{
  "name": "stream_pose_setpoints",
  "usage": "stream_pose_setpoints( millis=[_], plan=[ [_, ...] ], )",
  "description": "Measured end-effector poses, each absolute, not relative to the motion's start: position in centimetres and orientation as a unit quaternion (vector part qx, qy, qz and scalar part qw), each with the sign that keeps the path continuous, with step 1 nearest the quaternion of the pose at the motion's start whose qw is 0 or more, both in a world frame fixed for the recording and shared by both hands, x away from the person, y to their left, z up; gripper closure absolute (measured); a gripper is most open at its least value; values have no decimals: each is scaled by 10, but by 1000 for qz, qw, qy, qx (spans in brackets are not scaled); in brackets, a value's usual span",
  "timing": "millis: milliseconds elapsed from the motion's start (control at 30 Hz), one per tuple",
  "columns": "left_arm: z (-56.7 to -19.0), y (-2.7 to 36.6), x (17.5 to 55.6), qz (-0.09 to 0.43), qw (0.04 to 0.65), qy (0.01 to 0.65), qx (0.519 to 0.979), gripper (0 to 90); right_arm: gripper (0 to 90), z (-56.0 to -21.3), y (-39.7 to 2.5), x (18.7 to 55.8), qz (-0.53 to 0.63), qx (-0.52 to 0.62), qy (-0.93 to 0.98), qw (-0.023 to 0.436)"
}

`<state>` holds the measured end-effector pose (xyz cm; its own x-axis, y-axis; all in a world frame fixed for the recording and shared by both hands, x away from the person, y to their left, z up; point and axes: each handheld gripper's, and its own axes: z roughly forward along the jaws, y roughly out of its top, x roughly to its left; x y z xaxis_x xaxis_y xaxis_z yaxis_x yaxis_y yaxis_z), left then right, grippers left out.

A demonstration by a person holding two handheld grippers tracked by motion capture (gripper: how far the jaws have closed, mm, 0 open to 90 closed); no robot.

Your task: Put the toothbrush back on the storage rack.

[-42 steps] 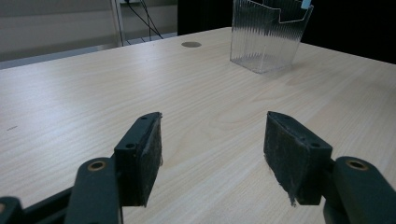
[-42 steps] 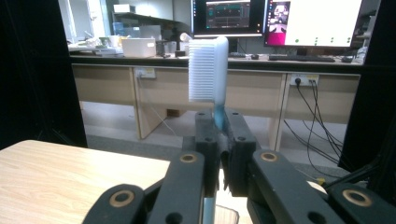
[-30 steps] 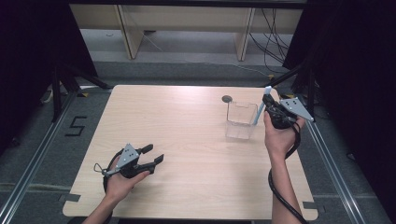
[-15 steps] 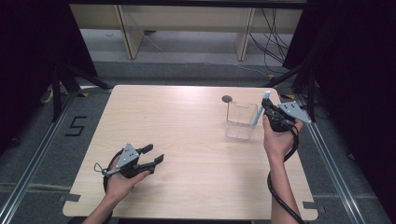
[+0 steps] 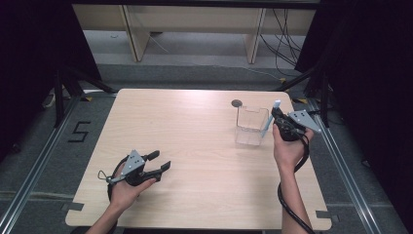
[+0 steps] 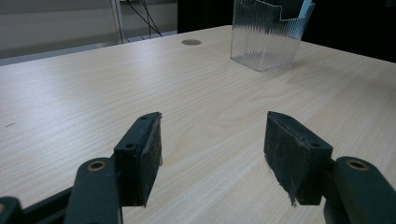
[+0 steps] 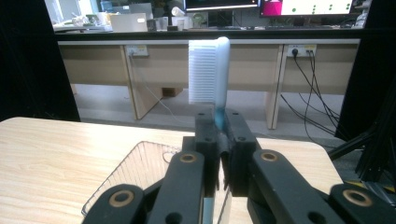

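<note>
- Lower now than a second ago, the right gripper [image 5: 277, 118] has brought the toothbrush [image 5: 271, 120] down toward the clear box [image 5: 251, 126], right of centre in the high view; the left gripper [image 5: 160, 162] has not shifted.
- Clamped tight on the toothbrush [image 7: 215, 79] handle, the right jaws hold it upright, white bristles at top, pale blue translucent stem.
- Ribbed see-through plastic, square with a notched rim, the box [image 7: 140, 172] stands just under and beside the jaws.
- Spread wide and holding nothing, the left gripper [image 6: 212, 154] rests low on the table [image 5: 195, 141], lower left.
- Smooth pale wood lies bare between the hands; the box sits near the table's right edge.
</note>
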<state>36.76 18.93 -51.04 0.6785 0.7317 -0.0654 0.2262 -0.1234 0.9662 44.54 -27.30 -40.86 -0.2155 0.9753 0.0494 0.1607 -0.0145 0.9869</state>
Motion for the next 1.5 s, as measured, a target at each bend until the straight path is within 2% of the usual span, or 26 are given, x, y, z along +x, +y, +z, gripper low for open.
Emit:
stream_pose_setpoints(
  millis=[1500],
  plan=[
    [-511, 189, 366, 220, 564, 339, 720, 364, 861, -444, -269, 440, 496, 505, 599, 375]
  ],
)
